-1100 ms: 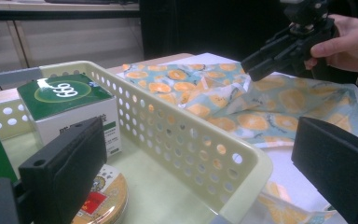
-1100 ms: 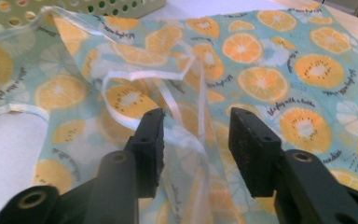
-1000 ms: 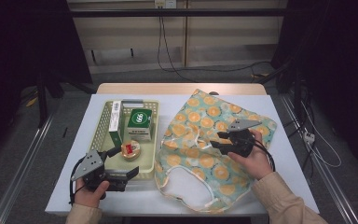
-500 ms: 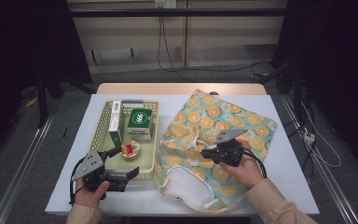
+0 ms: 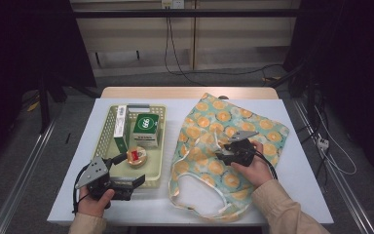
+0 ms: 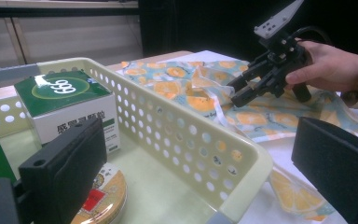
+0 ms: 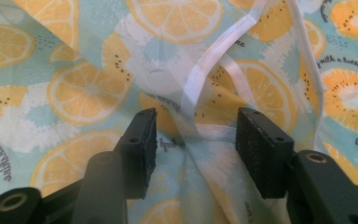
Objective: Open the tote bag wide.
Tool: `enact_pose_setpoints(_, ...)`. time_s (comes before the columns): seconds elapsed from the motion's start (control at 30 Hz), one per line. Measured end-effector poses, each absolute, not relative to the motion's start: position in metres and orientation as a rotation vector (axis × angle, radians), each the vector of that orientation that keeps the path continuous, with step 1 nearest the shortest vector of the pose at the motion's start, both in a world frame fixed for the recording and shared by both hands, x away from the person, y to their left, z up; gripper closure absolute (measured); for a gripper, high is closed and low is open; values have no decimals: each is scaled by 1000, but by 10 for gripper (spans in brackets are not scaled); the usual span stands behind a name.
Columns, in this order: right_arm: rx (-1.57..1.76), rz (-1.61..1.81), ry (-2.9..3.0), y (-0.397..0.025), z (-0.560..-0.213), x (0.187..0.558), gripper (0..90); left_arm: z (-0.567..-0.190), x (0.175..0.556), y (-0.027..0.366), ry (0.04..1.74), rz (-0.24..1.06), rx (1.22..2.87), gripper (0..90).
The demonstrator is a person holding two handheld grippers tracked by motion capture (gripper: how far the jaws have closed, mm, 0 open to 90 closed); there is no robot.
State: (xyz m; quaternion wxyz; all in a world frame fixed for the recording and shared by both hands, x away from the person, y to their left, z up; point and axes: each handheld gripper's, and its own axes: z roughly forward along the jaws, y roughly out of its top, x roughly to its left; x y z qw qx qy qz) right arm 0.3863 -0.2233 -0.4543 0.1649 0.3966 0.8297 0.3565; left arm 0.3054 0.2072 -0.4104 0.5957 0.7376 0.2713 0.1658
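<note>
Two grippers are working at the table right now, and I am holding one in each hand. I am using the yellow basket (image 5: pixel 108 127) as my marker for where things are.

My right gripper (image 5: pixel 223 155) is hovering over the fruit-print bag (image 5: pixel 268 127), which is lying flat on the white table (image 5: pixel 302 180) just to the right of the basket. Its jaws are standing apart, with nothing pinched between them. In the right gripper view, a white strap (image 7: pixel 200 79) of the bag is running up between the two black jaws, and the cloth under them is bunching up a little. I cannot tell if the jaws are touching the cloth.

My left gripper (image 5: pixel 132 170) is sitting at the near end of the basket. Its jaws are wide apart and holding nothing. One jaw is inside the basket, close to the round tin (image 5: pixel 136 156). The other jaw is outside the basket wall.

Inside the basket, the tin is lying at the near end. The green and white box (image 5: pixel 146 129) is standing farther in, beyond the tin. A thin green box (image 5: pixel 120 127) is standing beside it, along the left wall.
</note>
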Motion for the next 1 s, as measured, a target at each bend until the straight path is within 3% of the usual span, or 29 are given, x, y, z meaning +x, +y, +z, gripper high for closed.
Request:
enact_pose_setpoints(0.13, 1158, 1000, 2353, -227, -459, 389, 489, -411, 305, 207, 630, 381, 1716, 31)
enact_pose_setpoints(0.3, 1192, 1029, 2320, -235, -460, 392, 685, -410, 305, 208, 633, 383, 1707, 31)
enact_pose_setpoints(0.53, 1208, 1021, 2309, -238, -460, 396, 882, -409, 305, 207, 631, 381, 1706, 31)
enact_pose_setpoints(0.83, 1217, 977, 2339, -236, -453, 401, 900, -407, 306, 207, 629, 375, 1705, 31)
enact_pose_setpoints(1.0, 1228, 1065, 2302, -242, -432, 403, 900, -405, 306, 207, 629, 375, 1710, 31)
